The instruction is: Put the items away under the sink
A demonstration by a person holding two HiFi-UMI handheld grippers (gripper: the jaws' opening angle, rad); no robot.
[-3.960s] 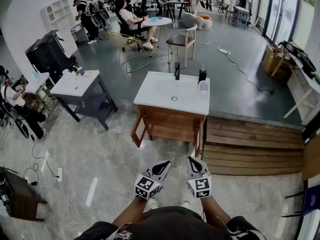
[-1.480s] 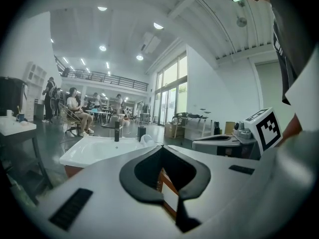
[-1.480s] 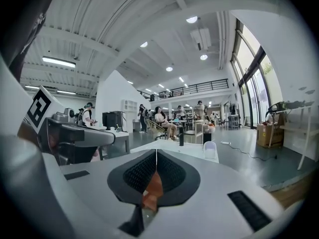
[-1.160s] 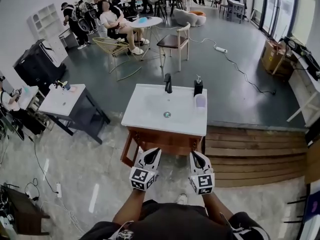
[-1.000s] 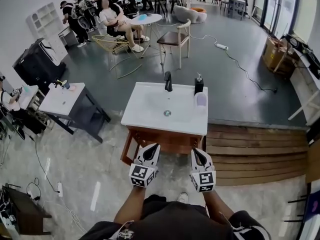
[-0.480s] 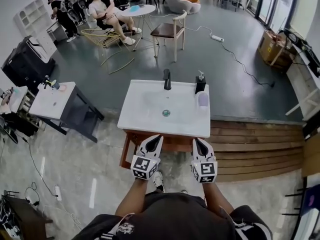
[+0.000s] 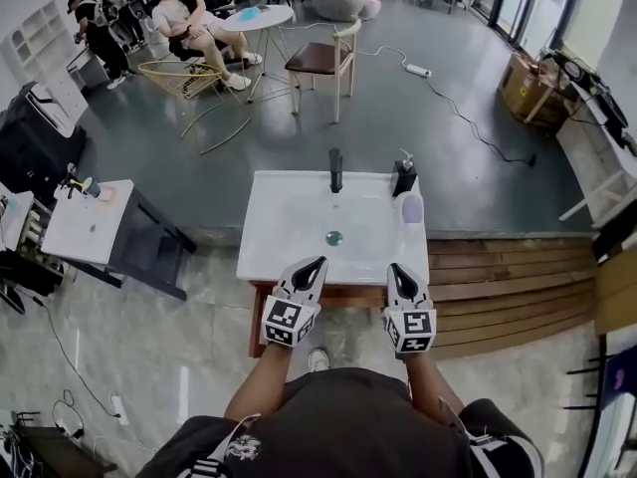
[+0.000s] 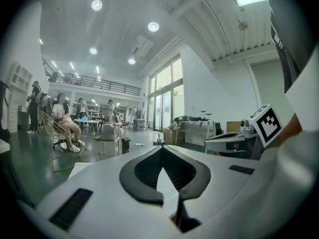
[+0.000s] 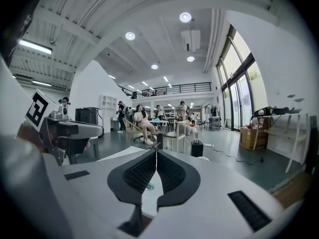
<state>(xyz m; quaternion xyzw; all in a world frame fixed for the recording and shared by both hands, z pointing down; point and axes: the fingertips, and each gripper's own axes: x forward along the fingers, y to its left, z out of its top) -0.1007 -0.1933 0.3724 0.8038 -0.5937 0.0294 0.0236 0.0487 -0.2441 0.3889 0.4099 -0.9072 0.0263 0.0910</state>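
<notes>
Though shut, two grippers (image 7: 316,262) (image 7: 396,268), one sink (image 7: 284,217).

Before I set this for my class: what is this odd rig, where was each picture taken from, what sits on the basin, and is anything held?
There is no robot. A person wears a downward-looking head camera and holds a white gripper in each hand: left gripper, right gripper. The other two pictures come from cameras riding on those grippers, looking along their jaws. Ahead stands a white rectangular washbasin on a wooden frame, carrying a black tap, a black soap dispenser and a pale lilac cup. Both pairs of jaws are shut, holding nothing.
</notes>
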